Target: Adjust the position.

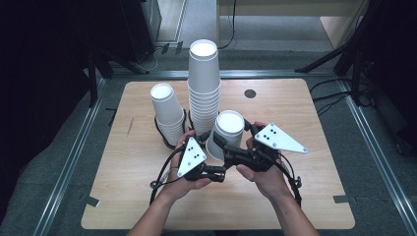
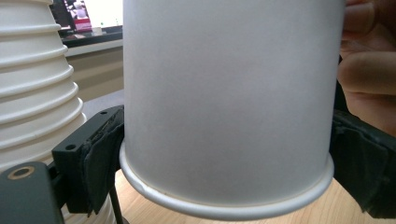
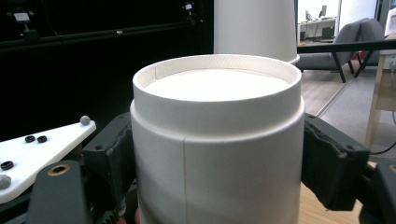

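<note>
Cups stand in two upside-down stacks on the wooden surface (image 1: 305, 147): a tall stack (image 1: 204, 88) at the middle and a short stack (image 1: 167, 112) to its left; how many cups each holds cannot be counted. One more paper cup (image 1: 226, 133), also upside down, is held tilted above the surface in front of the tall stack. Both tools are on it. The right tool (image 1: 221, 142) clamps the cup near its base, and the left tool (image 1: 209, 169) sits at the rim with its pads against the wall, though the hands hide much of both grips. No earlier frame shows whether either grip has changed.
</note>
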Available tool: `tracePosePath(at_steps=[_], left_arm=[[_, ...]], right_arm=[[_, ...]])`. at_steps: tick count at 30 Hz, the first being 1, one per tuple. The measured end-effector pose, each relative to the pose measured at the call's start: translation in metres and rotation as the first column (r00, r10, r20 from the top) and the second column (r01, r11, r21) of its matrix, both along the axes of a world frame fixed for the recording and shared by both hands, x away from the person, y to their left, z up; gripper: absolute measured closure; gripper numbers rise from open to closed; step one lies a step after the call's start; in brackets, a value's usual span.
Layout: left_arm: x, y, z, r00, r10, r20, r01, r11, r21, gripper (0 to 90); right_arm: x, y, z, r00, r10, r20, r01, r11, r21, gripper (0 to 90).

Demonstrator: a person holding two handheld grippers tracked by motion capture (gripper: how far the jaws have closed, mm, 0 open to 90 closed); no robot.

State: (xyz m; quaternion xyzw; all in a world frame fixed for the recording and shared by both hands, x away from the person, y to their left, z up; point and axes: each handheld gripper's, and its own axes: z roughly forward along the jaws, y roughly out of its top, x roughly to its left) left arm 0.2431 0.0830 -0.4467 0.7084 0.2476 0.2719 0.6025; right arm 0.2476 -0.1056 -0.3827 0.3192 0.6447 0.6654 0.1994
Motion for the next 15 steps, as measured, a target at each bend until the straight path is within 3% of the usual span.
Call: tracePosePath(at_steps=[6, 15], left_arm=[[-0.0004, 0.0001, -0.0002, 1.0, -0.002, 0.005, 0.002, 0.9999, -0.017, 7.1], [-0.0011, 0.0023, 0.0019, 0.9997, 0.005, 0.024, -0.004, 0.9994, -0.034, 7.5]], right_arm=[[0.0014, -0.0015, 0.0006, 0.9999, 0.008, -0.011, -0.008, 1.0, 0.008, 18.8], [0.0031, 0.0026, -0.0047, 0.9989, 0.024, -0.042, -0.025, 0.999, -0.022, 13.2]])
